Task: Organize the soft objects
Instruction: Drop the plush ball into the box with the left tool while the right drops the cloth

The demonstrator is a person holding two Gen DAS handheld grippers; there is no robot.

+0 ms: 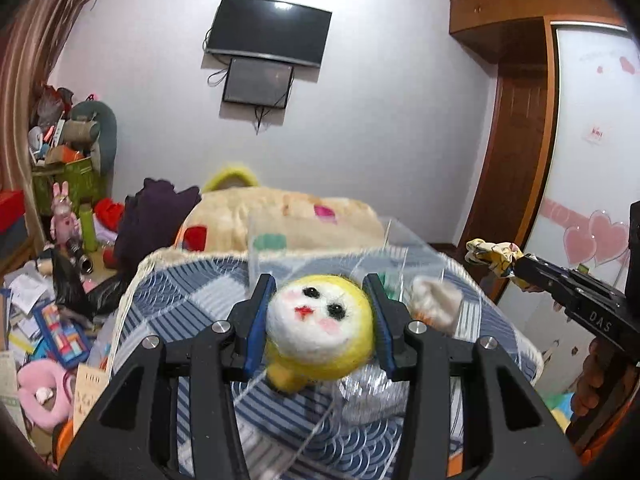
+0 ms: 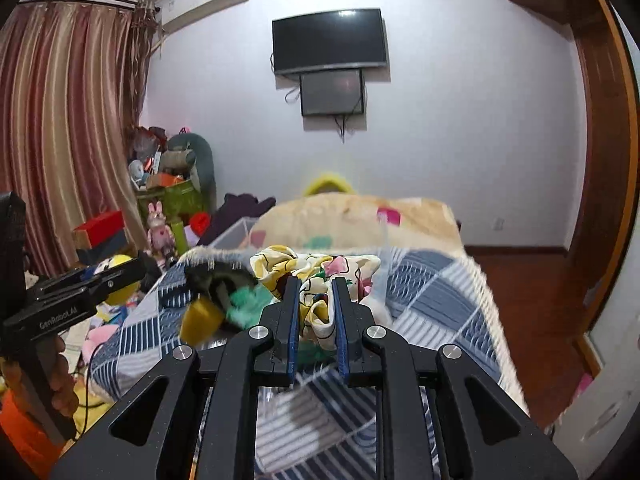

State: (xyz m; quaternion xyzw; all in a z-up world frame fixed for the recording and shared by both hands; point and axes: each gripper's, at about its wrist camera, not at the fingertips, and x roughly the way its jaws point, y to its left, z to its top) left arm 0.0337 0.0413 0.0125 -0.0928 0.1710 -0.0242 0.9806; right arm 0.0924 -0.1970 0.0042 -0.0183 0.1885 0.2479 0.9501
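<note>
Left wrist view: one left tool (image 1: 320, 304), blue pads pressed on both sides of one yellow felt doll (image 1: 320, 330), white face toward the lens, held above the bed (image 1: 168, 300) with its blue-and-white checked quilt. One clear plastic box (image 1: 320, 248) on the quilt just beyond the doll; one white fuzzy piece (image 1: 436, 304) beside the right finger, blurred. Far right, one right tool (image 1: 516, 266) pinching one yellow patterned scrunchie (image 1: 490, 256), well apart from the doll. Right wrist view: right tool (image 2: 316, 308) narrowed onto that scrunchie (image 2: 316, 276), fabric bunched between and above the pads. One blurred dark, yellow and green soft heap (image 2: 216, 300) left of it. Two dark screens (image 2: 330, 40) on the far wall.
</note>
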